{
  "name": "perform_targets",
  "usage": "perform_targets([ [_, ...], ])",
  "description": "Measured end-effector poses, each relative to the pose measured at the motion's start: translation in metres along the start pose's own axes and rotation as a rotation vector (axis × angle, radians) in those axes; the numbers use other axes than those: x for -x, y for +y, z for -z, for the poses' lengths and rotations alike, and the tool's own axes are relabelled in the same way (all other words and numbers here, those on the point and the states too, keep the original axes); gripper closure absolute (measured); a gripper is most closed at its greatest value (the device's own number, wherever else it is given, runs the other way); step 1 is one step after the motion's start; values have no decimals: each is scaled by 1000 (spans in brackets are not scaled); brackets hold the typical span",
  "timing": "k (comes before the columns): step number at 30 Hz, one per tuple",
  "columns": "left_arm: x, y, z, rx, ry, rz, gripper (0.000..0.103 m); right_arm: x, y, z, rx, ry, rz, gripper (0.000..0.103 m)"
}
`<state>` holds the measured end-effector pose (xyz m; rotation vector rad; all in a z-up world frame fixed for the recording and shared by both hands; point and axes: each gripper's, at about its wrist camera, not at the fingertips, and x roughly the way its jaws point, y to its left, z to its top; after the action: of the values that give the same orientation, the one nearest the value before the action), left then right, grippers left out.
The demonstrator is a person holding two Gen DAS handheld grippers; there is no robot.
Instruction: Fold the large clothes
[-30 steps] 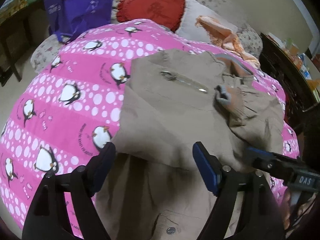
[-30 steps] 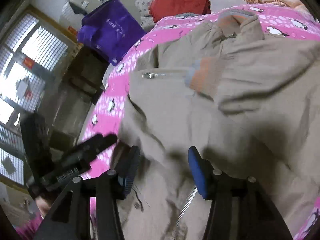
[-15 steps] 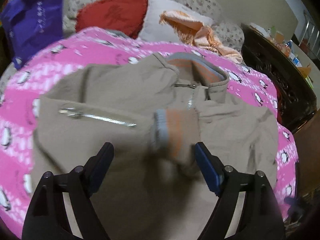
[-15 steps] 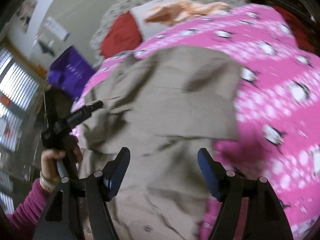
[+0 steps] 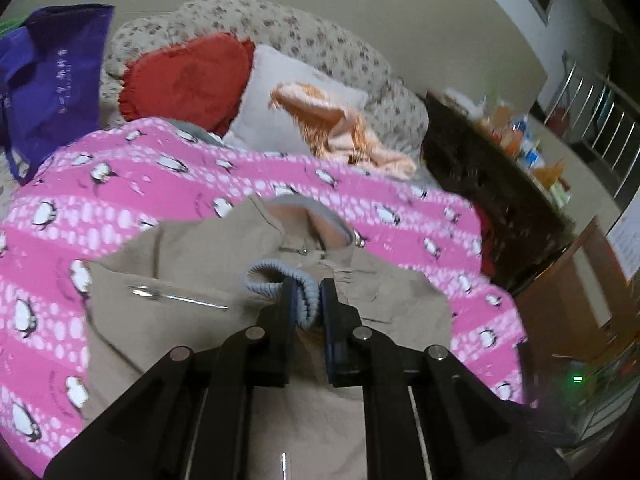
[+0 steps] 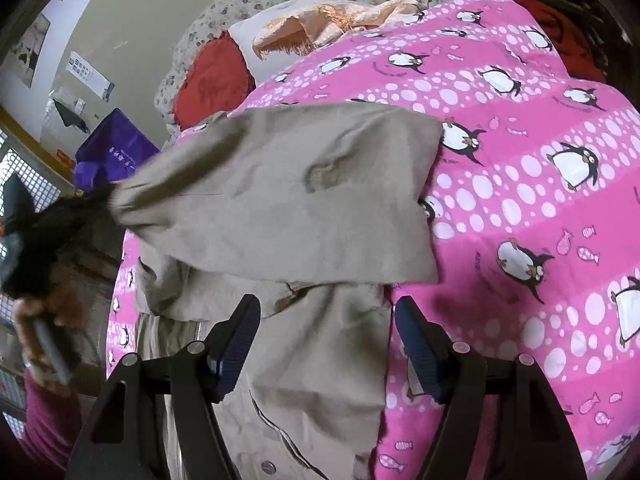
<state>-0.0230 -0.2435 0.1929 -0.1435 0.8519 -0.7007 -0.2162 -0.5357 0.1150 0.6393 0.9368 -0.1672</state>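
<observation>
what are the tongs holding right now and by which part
The left tongs are shut on the tan jacket, pinching the blue-grey ribbed cuff of its sleeve. The right tongs are open, holding nothing.

A bed is lying under a pink penguin-print cover (image 5: 120, 200), and a floral padded headboard (image 5: 320, 44) is rising behind a red cushion (image 5: 188, 80), a white pillow (image 5: 288, 100) and a rumpled peach cloth (image 5: 344, 128). A purple bag (image 5: 52, 80) is leaning at one side, while a dark wooden cabinet (image 5: 500, 200) is standing at the other, carrying what look like blurred bottles and boxes. Daylight is coming through a gridded window (image 6: 24, 172), and papers are hanging on the pale wall (image 6: 132, 20).
</observation>
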Motion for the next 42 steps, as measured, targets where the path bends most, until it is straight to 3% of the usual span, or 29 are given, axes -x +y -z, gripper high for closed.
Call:
perform_targets([
  [5, 32, 39, 4, 21, -11, -70, 94, -2, 9, 1, 32, 9, 10, 31],
  [11, -5, 106, 41, 138, 114, -218, 94, -12, 17, -6, 36, 16, 15, 31],
  [18, -17, 132, 61, 198, 143, -240, 94, -49, 19, -25, 26, 51, 86, 31],
  [19, -19, 131, 61, 196, 146, -240, 94, -55, 19, -26, 33, 68, 93, 40],
  [20, -21, 130, 60, 190, 149, -242, 94, -60, 18, -26, 42, 83, 99, 61],
  [25, -24, 128, 60, 155, 157, -262, 94, -67, 15, -17, 79, 91, 114, 94],
  [26, -25, 129, 61, 159, 160, -263, 93, -66, 13, -15, 80, 97, 109, 96],
  [38, -25, 129, 59, 163, 151, -264, 93, -58, 5, 13, 100, 166, 112, 100],
  [42, -26, 127, 55, 149, 143, -270, 93, -35, 8, 2, 74, 145, 129, 89],
])
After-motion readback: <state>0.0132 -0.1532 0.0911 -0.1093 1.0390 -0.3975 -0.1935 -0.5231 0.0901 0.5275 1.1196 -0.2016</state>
